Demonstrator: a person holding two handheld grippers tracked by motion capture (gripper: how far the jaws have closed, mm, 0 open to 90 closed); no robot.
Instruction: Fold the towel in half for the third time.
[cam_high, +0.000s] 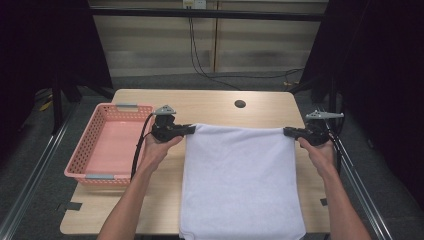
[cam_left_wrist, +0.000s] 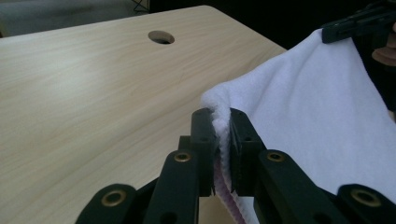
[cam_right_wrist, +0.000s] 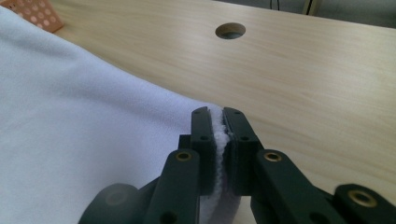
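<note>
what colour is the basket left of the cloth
Pink, with grey handles; the basket shows best in the high view, beside the white cloth.

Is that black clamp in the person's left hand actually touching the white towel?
Touching. In the left gripper view, the left gripper has its jaws shut on a corner of the white towel, the fabric pinched between them.

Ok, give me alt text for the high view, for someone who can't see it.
A person holds a white towel by its two far corners, the left gripper and the right gripper each shut on one corner, so that edge is stretched between them above a wooden table. A pink basket sits at the table's left.
</note>
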